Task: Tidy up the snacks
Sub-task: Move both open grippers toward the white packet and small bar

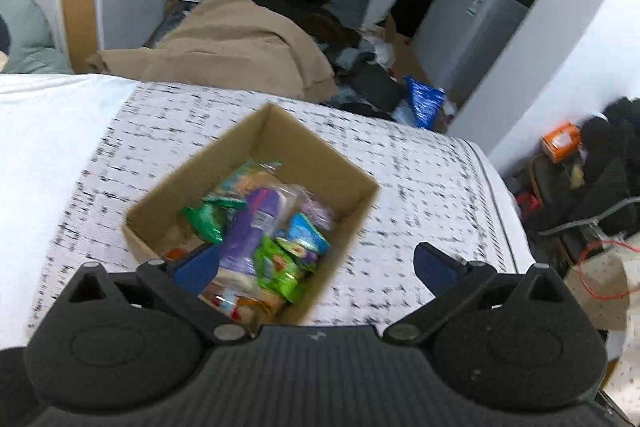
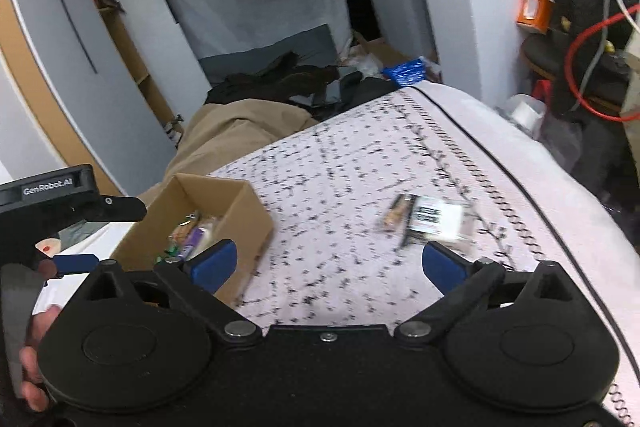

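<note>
An open cardboard box stands on the patterned bed cover and holds several snack packets: green ones, a purple one, a blue one. My left gripper hovers open over the box's near right corner, nothing between its blue pads. In the right wrist view the same box sits at the left. A snack packet with a white label lies loose on the cover, just beyond my open right gripper. The other gripper and a hand show at the left edge.
The bed cover ends at a piped edge on the right. Beyond it lie a tan blanket, dark clothes, a blue foil bag and a small fridge. An orange box, cables and dark items crowd the right side.
</note>
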A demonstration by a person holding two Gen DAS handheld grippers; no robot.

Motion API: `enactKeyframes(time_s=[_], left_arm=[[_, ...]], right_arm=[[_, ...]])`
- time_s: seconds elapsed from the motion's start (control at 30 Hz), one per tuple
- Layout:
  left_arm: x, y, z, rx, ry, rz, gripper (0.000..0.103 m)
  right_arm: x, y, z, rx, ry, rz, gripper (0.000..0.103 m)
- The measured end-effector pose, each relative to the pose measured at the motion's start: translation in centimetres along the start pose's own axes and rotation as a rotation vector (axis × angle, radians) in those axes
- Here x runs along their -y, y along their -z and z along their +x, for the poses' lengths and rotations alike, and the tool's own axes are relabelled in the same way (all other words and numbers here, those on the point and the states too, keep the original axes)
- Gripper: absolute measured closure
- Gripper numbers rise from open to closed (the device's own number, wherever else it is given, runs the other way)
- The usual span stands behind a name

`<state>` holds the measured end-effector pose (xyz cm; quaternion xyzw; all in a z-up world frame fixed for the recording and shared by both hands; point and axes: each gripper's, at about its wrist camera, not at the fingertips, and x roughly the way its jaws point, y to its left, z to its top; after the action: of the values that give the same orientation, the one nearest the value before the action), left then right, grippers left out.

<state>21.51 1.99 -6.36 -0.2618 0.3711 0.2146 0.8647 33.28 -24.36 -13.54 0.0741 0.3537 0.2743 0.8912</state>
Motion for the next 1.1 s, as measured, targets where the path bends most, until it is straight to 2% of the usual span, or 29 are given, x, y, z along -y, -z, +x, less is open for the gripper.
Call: enactKeyframes(time_s=[0.3, 0.47, 0.97, 1.1], left_arm=[[3.2, 1.3, 0.2, -0.017, 0.053, 0.086, 0.0], [5.2, 2.0, 1.0, -0.046, 0.059, 0.146, 0.0], [9.4, 3.2, 6.2, -0.086, 0.133, 0.286, 0.0], [10.2, 3.3, 8.0, -0.096, 0.165, 0.282, 0.001]], right_arm=[[2.7, 0.4, -1.9, 0.032, 0.036, 0.024, 0.003], [4.1, 0.3, -2.1, 0.057, 0.046, 0.072, 0.003], [7.9, 0.8, 0.9, 0.048, 0.087, 0.204, 0.004], [8.3, 0.9, 2.0, 0.038, 0.11, 0.207, 0.006]])
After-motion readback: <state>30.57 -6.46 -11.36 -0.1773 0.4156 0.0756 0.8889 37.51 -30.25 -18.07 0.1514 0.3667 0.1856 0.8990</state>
